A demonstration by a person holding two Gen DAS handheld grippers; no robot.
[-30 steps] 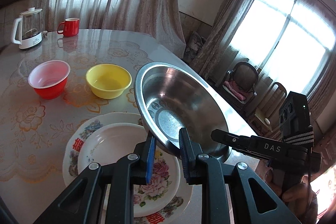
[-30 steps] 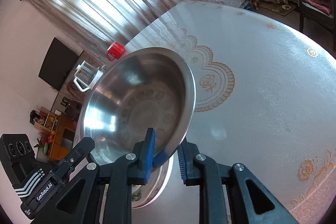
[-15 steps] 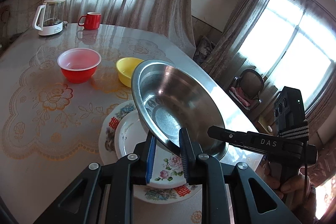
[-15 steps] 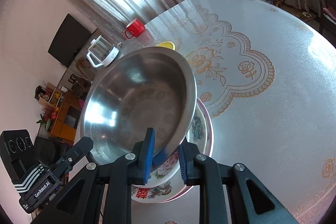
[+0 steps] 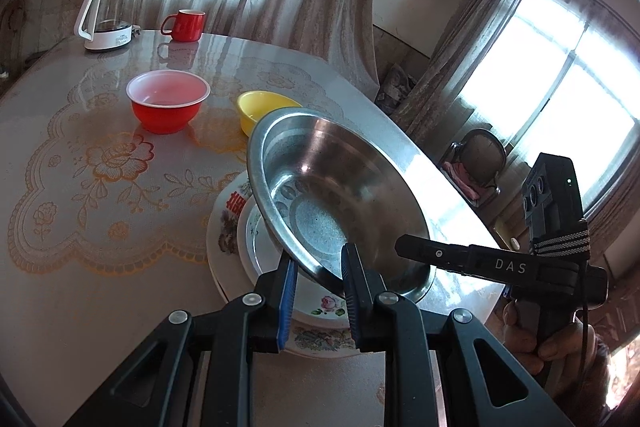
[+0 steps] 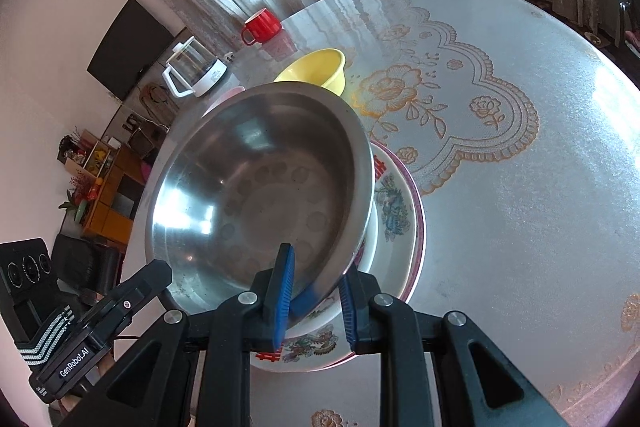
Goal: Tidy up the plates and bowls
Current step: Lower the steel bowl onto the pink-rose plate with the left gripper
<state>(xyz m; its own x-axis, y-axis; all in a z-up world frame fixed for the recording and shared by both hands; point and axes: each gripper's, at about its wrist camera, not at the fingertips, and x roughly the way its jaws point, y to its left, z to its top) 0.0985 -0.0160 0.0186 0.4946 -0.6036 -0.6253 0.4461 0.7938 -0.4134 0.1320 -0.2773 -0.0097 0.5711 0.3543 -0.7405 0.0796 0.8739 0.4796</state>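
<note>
A large steel bowl [image 5: 328,195] is held tilted over a stack of two flowered plates [image 5: 316,311]. My left gripper [image 5: 318,291] is shut on the bowl's near rim. My right gripper [image 6: 314,291] is shut on the opposite rim of the same bowl [image 6: 260,195], above the plates [image 6: 396,211]. A red plastic bowl [image 5: 168,103] and a yellow bowl [image 5: 260,107] stand on the table behind; the yellow bowl also shows in the right wrist view [image 6: 316,71].
A red mug [image 5: 186,25] and a glass kettle [image 5: 108,17] stand at the table's far edge. The round table [image 5: 80,187] has a lace-pattern cloth. Chairs and a window lie beyond its right edge.
Both grippers have carried the steel bowl down and over the stacked plates; it now hangs lower and closer to them. The grips have not changed.
</note>
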